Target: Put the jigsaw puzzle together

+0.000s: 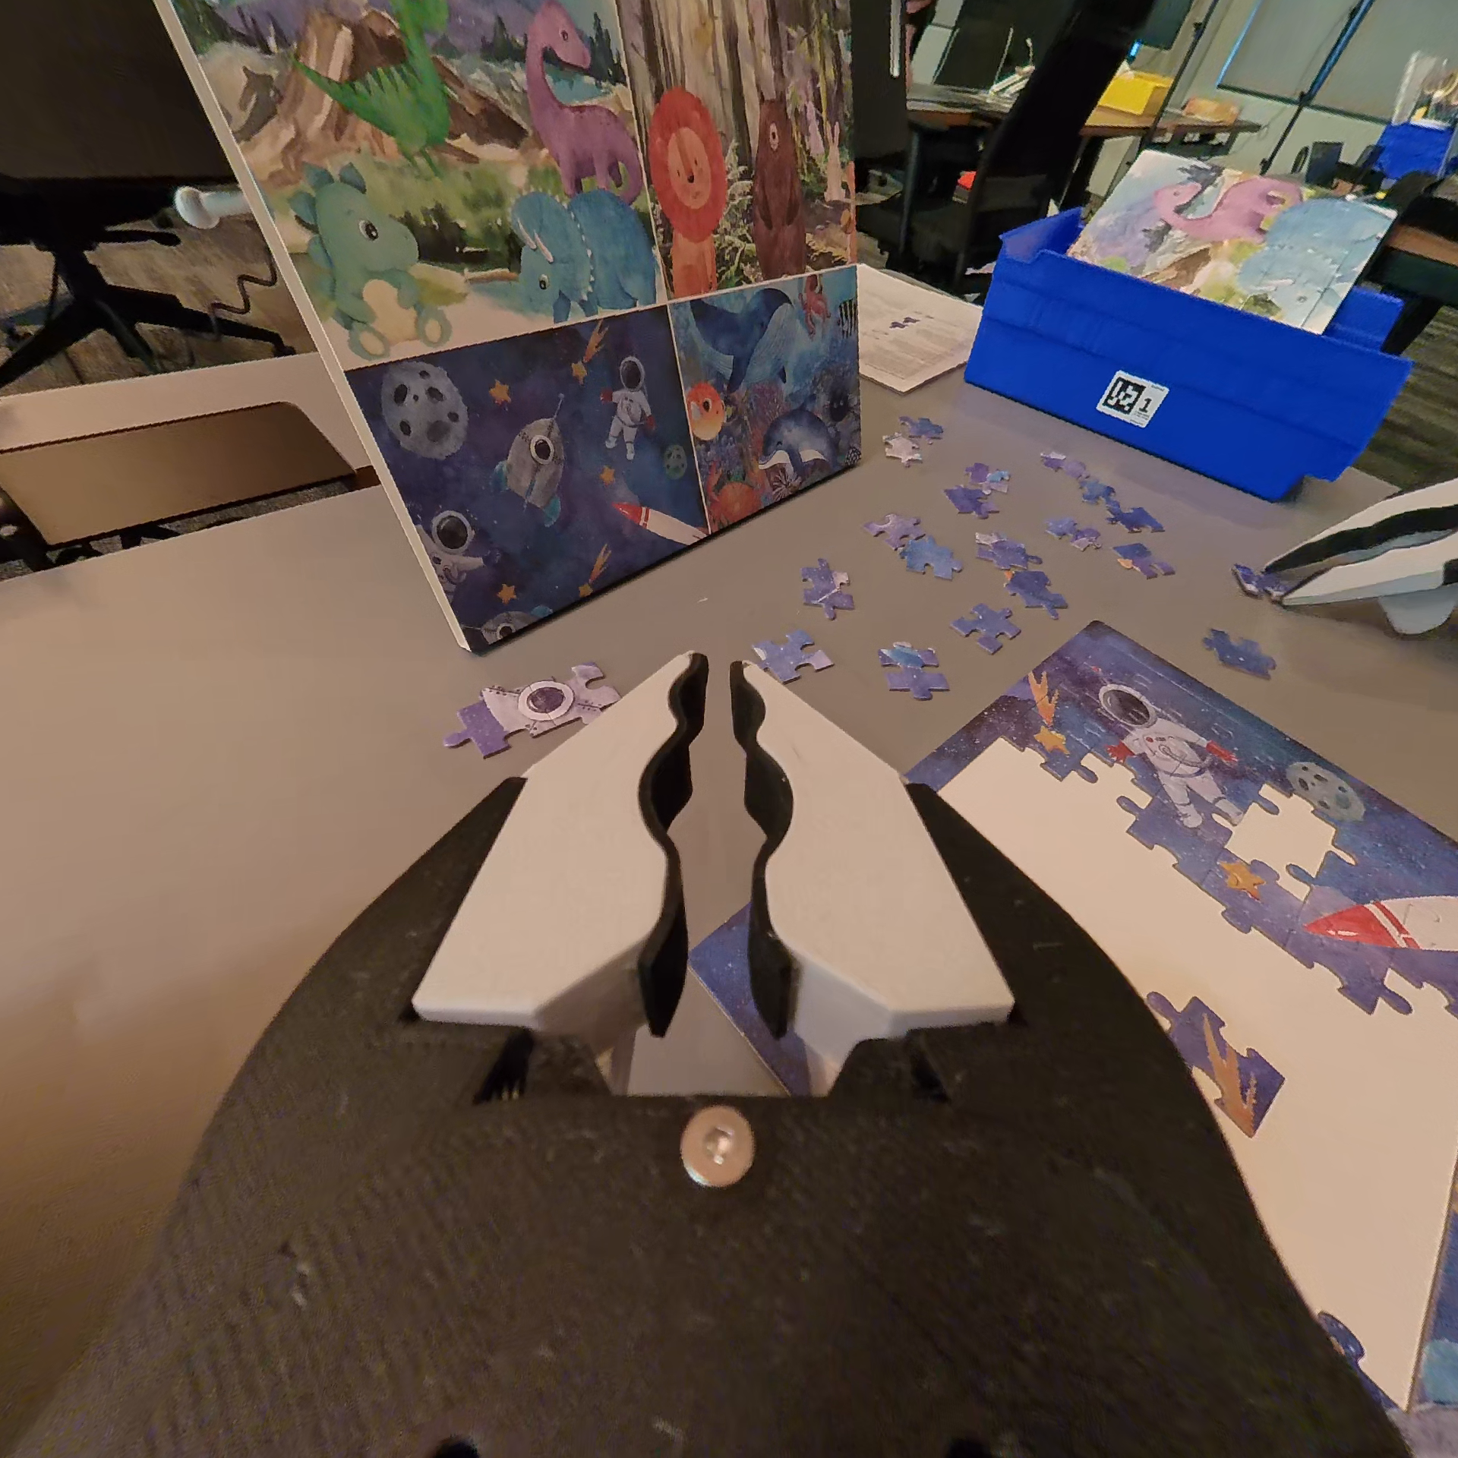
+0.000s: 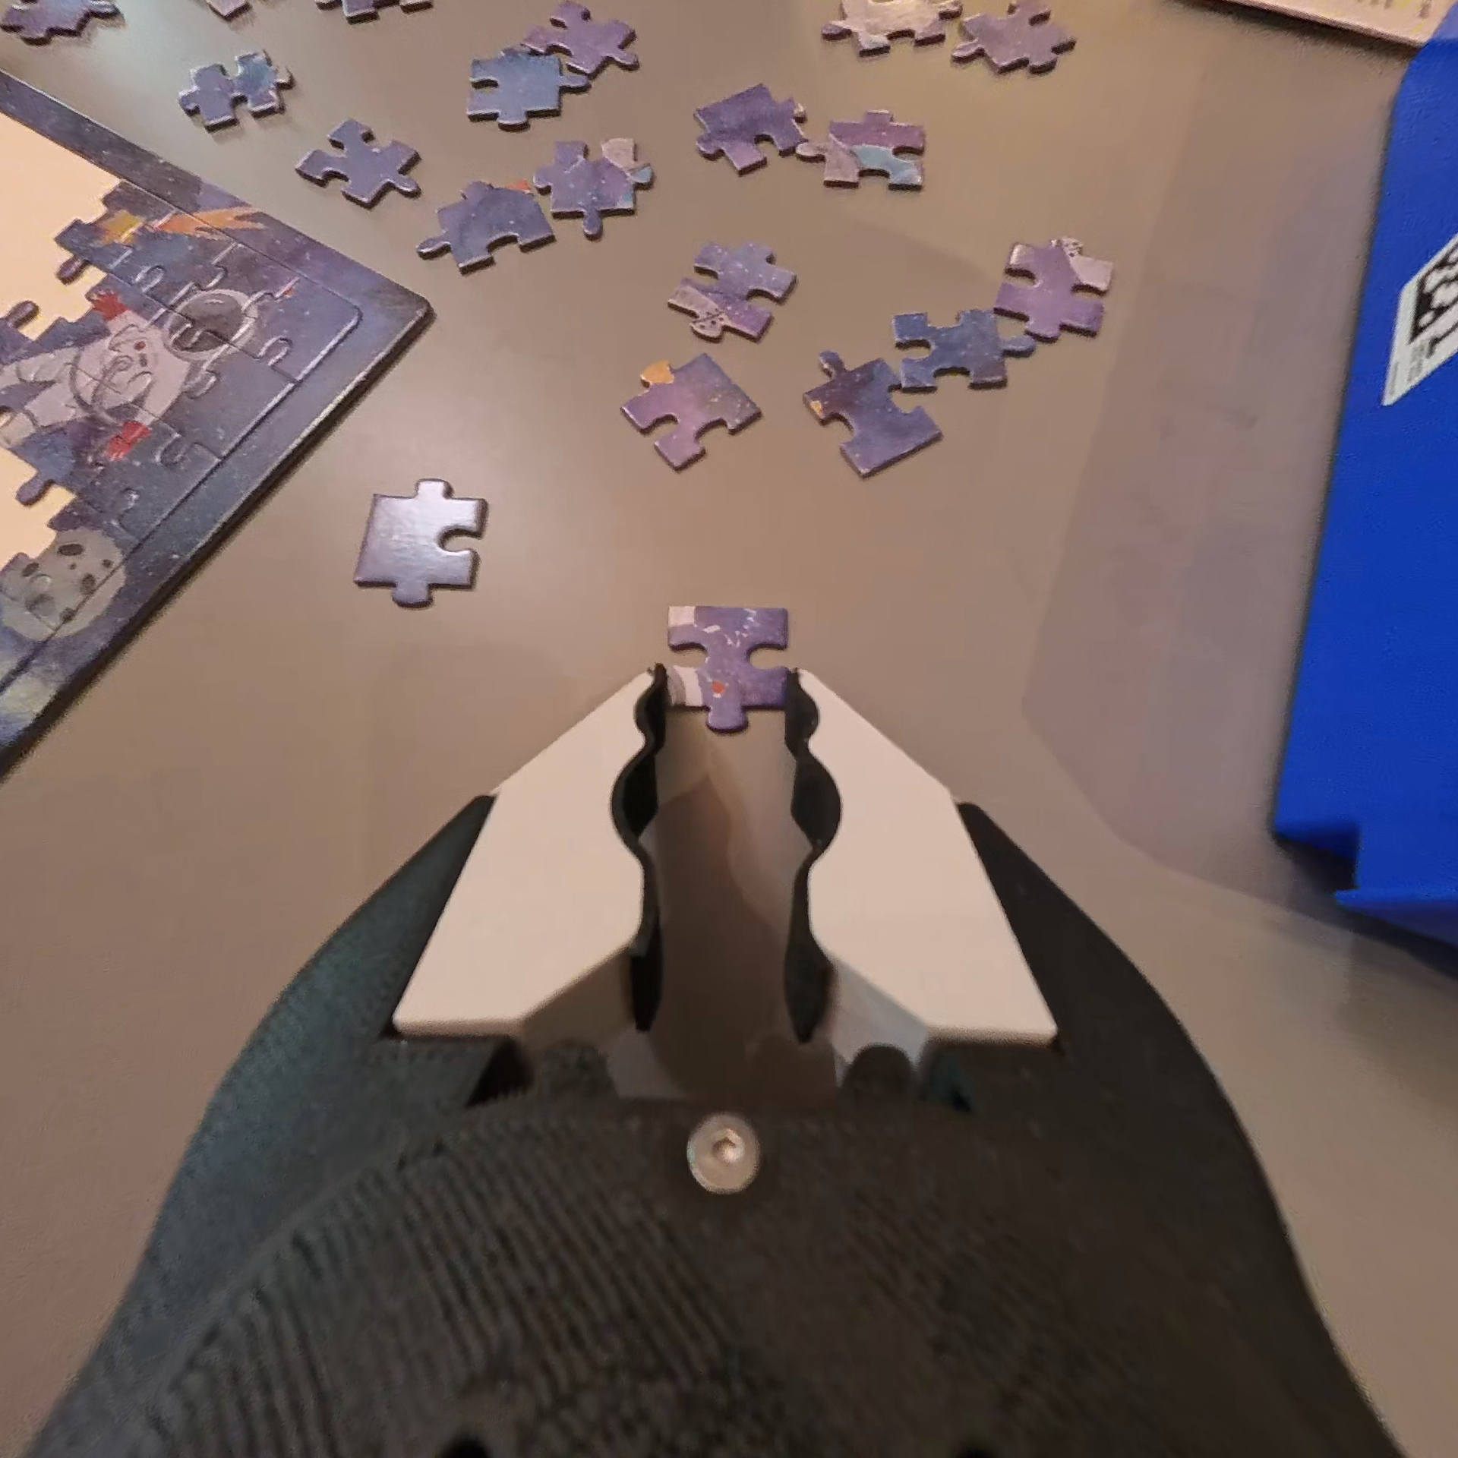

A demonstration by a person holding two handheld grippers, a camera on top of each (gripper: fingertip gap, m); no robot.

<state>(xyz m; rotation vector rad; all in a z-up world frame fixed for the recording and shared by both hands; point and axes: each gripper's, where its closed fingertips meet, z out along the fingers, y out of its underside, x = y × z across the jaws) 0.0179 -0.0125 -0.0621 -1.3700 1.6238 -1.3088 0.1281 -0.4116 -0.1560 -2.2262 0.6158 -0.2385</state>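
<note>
Between right gripper point(image 2: 724, 682) pads – purple puzzle pc point(image 2: 730, 659), pinched.

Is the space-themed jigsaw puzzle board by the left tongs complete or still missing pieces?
Incomplete: the space-themed jigsaw puzzle board shows bare white gaps, and loose purple puzzle pieces lie on the grey table.

An office or lab workroom — the grey counter point(image 1: 197, 789) stands among other desks point(image 1: 1104, 118) loaded with gear, and a rolling office chair point(image 1: 87, 260) sits on carpet off the counter's far left edge. A blue bin point(image 1: 1168, 394) with a coded sticker sits at the far right corner beside a printed sheet point(image 1: 915, 331) — set up for recording work, not a home.
</note>
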